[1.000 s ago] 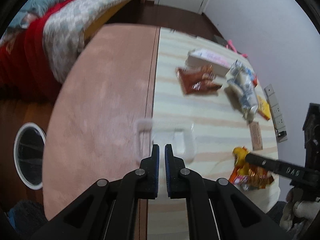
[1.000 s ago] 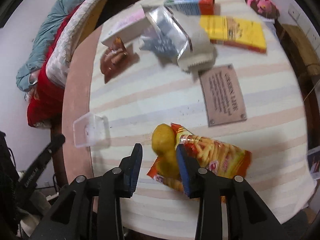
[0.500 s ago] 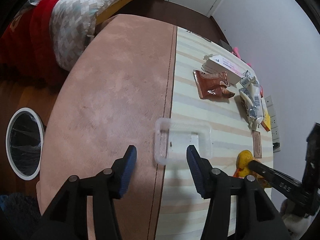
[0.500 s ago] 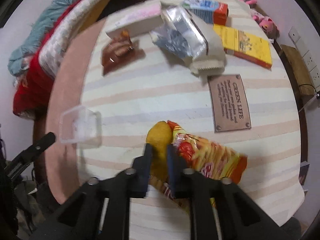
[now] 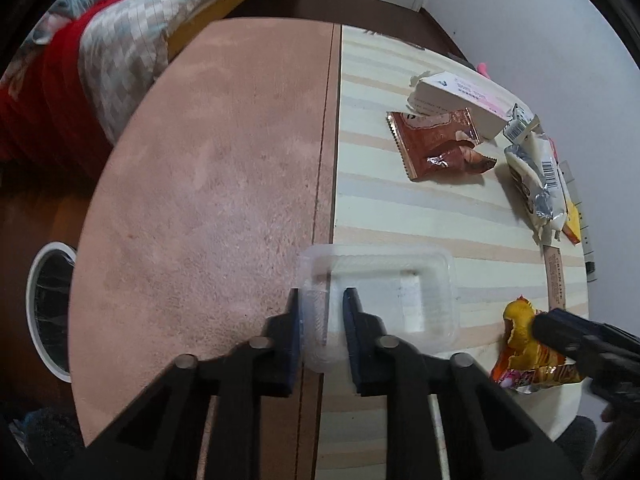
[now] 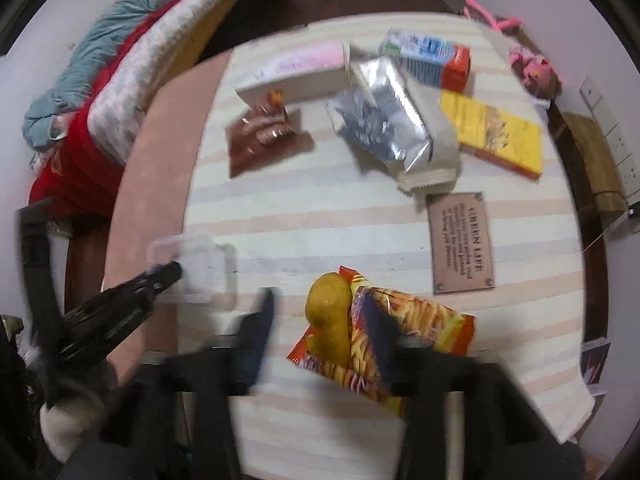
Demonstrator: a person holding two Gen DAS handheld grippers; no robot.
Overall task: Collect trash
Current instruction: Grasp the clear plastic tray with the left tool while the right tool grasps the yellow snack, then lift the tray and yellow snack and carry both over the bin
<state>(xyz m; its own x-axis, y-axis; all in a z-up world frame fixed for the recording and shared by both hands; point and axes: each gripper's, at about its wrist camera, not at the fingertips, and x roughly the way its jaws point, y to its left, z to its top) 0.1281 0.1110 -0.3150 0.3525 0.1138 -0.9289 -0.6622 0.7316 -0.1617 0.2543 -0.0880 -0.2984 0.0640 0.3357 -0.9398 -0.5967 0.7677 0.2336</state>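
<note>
Trash litters the striped tablecloth (image 5: 400,208); left gripper (image 5: 322,308) pinches the clear tray (image 5: 384,284); right gripper (image 6: 320,312) stands spread.

The left gripper (image 5: 322,312) has dropped onto the clear plastic tray (image 5: 384,292), and its jaws, wide half a second ago, have just closed on the tray's near left wall. Over on the right, the right gripper (image 6: 320,320), pinched on the yellow lump (image 6: 330,312) moments ago, has just opened, its jaws now straddling lump and snack bag (image 6: 400,328)
</note>
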